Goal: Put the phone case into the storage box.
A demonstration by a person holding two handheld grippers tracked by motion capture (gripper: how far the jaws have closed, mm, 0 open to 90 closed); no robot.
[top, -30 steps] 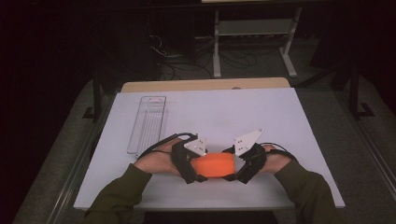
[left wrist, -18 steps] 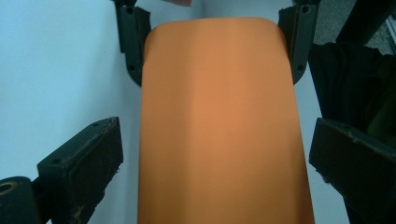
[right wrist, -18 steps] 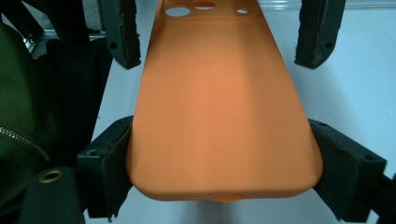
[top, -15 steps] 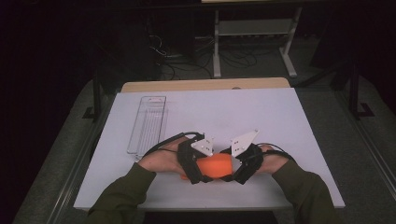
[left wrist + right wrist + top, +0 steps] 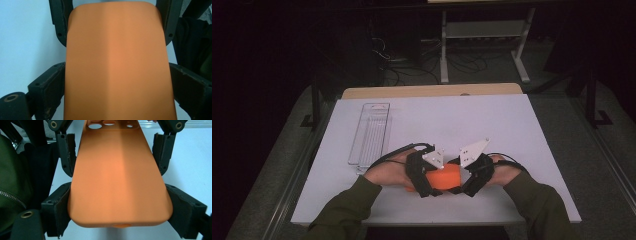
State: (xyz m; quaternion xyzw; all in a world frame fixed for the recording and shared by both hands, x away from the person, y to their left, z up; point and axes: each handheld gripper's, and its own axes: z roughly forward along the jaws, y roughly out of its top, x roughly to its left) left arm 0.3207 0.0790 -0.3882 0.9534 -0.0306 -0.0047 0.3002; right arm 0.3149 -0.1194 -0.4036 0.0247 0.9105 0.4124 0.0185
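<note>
You have an orange phone case (image 5: 445, 178) caught between your two grippers, over the near part of the white table (image 5: 512, 125). In the right gripper view the case (image 5: 120, 180) runs away from you lengthwise, its rounded end nearest the camera and the camera cut-outs at its far end, where the jaws of your other gripper close in on both long edges. In the left gripper view the case (image 5: 117, 65) lies the other way round, its plain smooth back facing the camera.

Your left gripper (image 5: 424, 175) has its jaws on either long edge of the case; they have just been closing, with the case between them, and the pads now sit right at the edges, so it reads as a grip. Your right gripper (image 5: 472, 175) has its jaws set wide across the case's width, and both pads press against the case's sides, so it grips the case too. The two grippers face each other from opposite ends, tips nearly meeting over the case, with your hands and olive sleeves coming in behind them.

Away from the case, a clear plastic tray (image 5: 371, 132) lies on the table beyond and outside your left gripper, well apart from the case and touching nothing you hold. Nothing stands between either gripper and the case. Past the table's far edge the floor is dark, with cables and a stand.
</note>
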